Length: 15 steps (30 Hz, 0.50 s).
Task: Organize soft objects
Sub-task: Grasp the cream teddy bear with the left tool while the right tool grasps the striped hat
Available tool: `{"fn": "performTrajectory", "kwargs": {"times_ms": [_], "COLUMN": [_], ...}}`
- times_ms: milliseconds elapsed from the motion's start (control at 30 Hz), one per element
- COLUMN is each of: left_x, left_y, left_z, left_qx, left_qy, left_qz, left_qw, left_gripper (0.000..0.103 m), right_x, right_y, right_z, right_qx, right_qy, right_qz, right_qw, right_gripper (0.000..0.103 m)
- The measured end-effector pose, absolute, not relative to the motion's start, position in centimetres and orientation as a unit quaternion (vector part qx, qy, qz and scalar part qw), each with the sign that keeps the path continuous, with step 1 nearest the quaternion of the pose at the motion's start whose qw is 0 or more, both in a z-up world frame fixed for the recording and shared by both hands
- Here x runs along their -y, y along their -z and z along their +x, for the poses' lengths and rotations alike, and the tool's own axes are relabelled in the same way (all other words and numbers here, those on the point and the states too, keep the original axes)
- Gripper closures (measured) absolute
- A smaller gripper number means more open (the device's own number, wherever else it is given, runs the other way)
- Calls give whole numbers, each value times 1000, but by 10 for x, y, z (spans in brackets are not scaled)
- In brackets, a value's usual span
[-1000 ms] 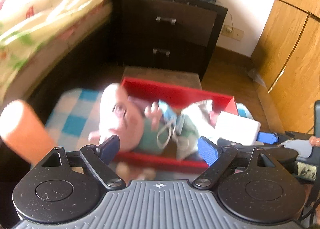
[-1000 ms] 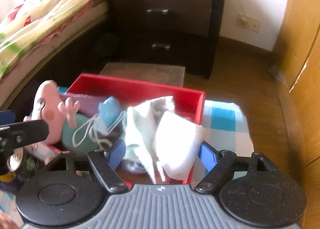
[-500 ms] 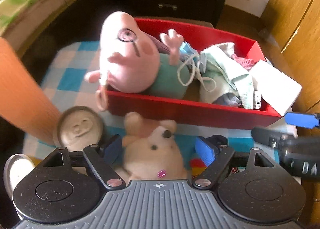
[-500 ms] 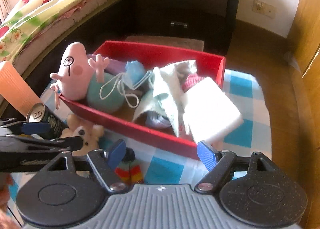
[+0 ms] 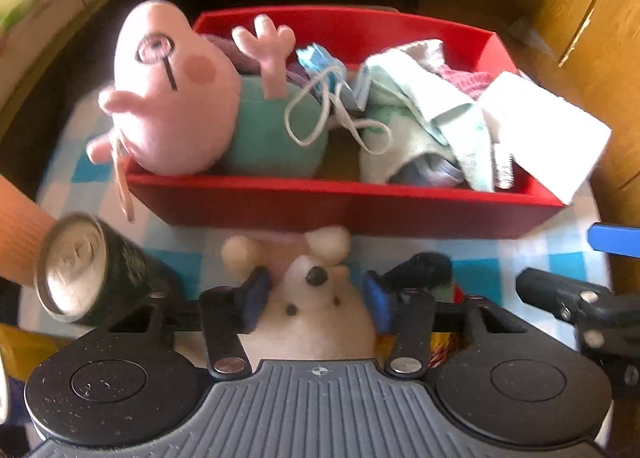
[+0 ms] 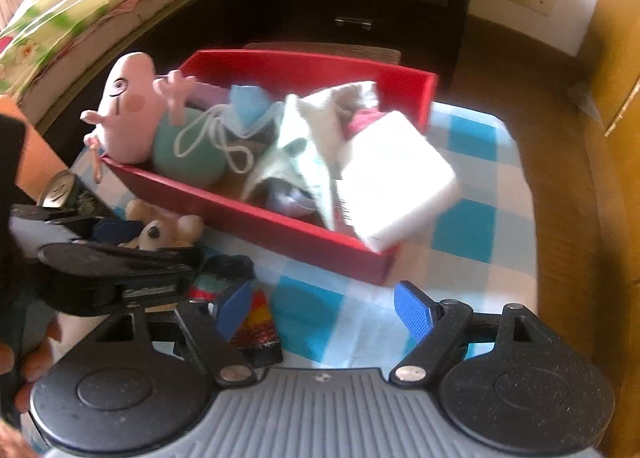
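1. Left hand-held gripper [image 5: 314, 298], low in the frame, just closing around the cream teddy [image 5: 316, 310]; blue pads on both sides of its head, seemingly squeezing to lift it.
2. Teddy on the checked desk [image 6: 472, 226], just below the red box [image 5: 344, 204].
3. Pink pig [image 5: 172, 98] and cloths already in the box.
4. Right hand-held gripper [image 6: 322, 308] half open, empty, over the striped sock [image 6: 256, 328].

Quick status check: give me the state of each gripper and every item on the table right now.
left gripper: jaws just closing, pads against the cream bear plush
cream bear plush: on the cloth, outside the box
right gripper: open, empty
red box: full, no lid
pig plush: in the box, head over the rim
white block: overhanging the box corner
drink can: tipped
striped sock: on the cloth
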State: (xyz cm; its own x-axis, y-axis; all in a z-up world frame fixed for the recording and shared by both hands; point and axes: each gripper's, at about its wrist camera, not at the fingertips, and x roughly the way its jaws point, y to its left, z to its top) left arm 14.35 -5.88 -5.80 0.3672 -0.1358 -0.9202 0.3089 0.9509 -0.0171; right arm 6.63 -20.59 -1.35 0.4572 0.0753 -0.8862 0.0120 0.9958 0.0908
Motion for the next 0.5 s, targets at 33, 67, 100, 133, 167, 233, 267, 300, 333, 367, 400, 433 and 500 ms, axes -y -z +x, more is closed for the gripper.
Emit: {"fn": "performTrajectory", "kwargs": {"times_ms": [33, 67, 100, 133, 167, 233, 267, 300, 333, 367, 400, 433, 500], "left_x": [58, 58, 58, 57, 57, 58, 60, 60, 60, 60, 59, 58, 56], "left_y": [61, 64, 66, 68, 69, 72, 76, 78, 80, 81, 81, 80, 78], "left_z": [143, 143, 142, 142, 143, 144, 144, 144, 143, 144, 144, 144, 144], "left_qx": [-553, -555, -554, -556, -560, -567, -567, -568, -567, -567, -566, -565, -563], "left_qy": [138, 136, 134, 132, 132, 132, 126, 120, 116, 114, 111, 109, 111], "left_qz": [74, 73, 73, 67, 63, 68, 78, 85, 88, 87, 87, 87, 83], "left_qw": [819, 817, 818, 818, 815, 810, 810, 810, 810, 811, 812, 813, 815], "left_gripper": [54, 53, 51, 48, 39, 32, 32, 33, 34, 35, 39, 40, 46], "right_x": [208, 210, 209, 208, 207, 203, 200, 198, 195, 192, 189, 186, 181], "right_y": [15, 16, 18, 20, 21, 25, 26, 28, 29, 31, 32, 34, 39], "right_z": [66, 65, 65, 64, 64, 63, 63, 63, 63, 63, 65, 66, 68], "right_qx": [-524, -527, -531, -535, -538, -544, -548, -551, -552, -553, -554, -557, -562], "right_qy": [-17, -19, -22, -26, -29, -32, -40, -45, -47, -49, -54, -58, -61], "right_qz": [45, 47, 47, 44, 40, 31, 25, 20, 16, 12, 10, 7, 2], "right_qw": [851, 848, 846, 843, 842, 838, 835, 833, 832, 832, 831, 828, 825], "right_gripper": [46, 46, 46, 46, 46, 46, 46, 46, 46, 46, 46, 46, 46]}}
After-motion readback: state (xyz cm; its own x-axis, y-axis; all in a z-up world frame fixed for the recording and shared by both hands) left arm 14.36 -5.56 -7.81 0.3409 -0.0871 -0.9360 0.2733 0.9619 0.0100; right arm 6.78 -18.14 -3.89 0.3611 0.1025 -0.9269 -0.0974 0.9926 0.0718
